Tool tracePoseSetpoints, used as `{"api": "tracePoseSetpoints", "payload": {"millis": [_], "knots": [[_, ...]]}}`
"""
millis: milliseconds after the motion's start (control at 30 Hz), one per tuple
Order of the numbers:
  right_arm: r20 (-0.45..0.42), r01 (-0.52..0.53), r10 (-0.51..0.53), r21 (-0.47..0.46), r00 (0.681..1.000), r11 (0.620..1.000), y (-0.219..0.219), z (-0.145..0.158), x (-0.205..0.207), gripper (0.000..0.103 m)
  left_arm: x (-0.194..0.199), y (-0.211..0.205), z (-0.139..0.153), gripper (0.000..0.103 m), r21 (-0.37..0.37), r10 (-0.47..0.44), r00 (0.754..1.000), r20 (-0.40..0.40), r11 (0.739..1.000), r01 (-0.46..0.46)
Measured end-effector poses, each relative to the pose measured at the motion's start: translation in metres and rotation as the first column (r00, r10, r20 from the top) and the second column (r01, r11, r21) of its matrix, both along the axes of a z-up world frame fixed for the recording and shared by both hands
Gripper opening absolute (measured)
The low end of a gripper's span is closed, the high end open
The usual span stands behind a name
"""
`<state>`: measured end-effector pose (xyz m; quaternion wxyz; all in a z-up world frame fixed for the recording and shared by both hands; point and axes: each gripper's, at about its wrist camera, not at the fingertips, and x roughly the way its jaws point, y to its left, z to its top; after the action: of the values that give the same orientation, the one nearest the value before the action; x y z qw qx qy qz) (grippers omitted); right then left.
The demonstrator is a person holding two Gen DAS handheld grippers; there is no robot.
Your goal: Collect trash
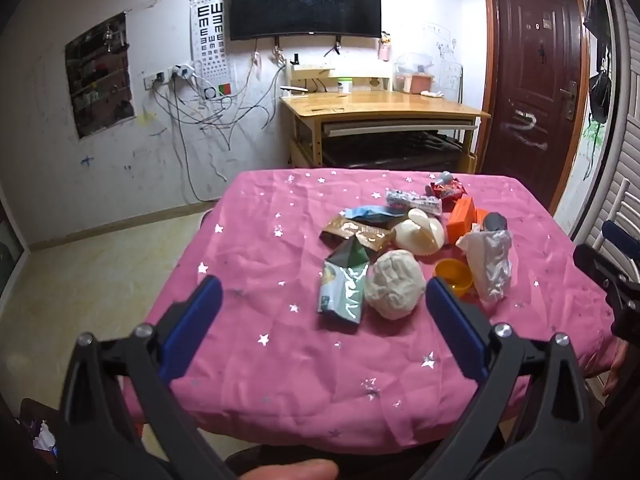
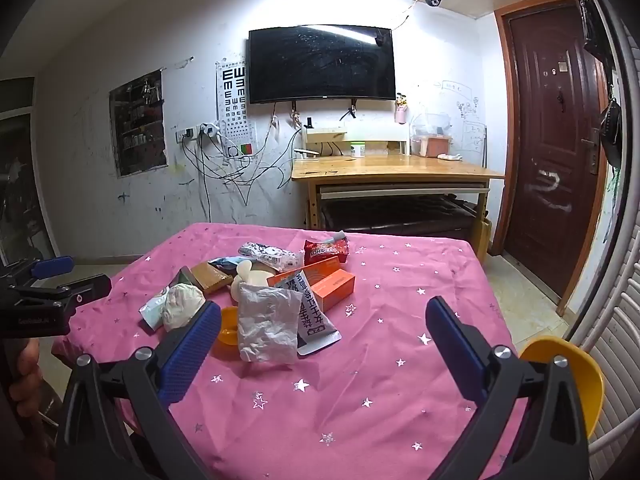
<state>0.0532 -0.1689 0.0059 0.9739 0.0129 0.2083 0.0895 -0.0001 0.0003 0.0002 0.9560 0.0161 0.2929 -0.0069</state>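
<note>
A pile of trash lies on the pink starred tablecloth (image 1: 280, 360): a crumpled white paper ball (image 1: 394, 289), a green snack packet (image 1: 344, 292), a brown wrapper (image 1: 354, 233), a crinkled clear plastic bag (image 1: 490, 264), an orange lid (image 1: 454, 276), an orange box (image 1: 462, 218) and a red wrapper (image 1: 448, 189). My left gripper (image 1: 324, 308) is open and empty, hovering near the paper ball. My right gripper (image 2: 324, 328) is open and empty, just short of the plastic bag (image 2: 266, 324), with the orange box (image 2: 332, 284) beyond.
A wooden desk (image 1: 380, 108) stands against the far wall under a TV (image 1: 304, 0). A brown door (image 1: 536, 76) is at the right. A yellow chair (image 2: 568, 376) stands at the table's right edge. The left gripper also shows in the right wrist view (image 2: 52, 280).
</note>
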Motion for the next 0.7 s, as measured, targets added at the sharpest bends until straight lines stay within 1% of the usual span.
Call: {"api": "tracePoseSetpoints", "payload": {"millis": [700], "knots": [[0.004, 0.004, -0.004, -0.007, 1.0, 1.0, 0.0013, -0.0002, -0.0009, 0.096, 0.0001, -0.0007, -0.0002, 0.097, 0.011, 0.0, 1.0, -0.002, 1.0, 0.0]]}}
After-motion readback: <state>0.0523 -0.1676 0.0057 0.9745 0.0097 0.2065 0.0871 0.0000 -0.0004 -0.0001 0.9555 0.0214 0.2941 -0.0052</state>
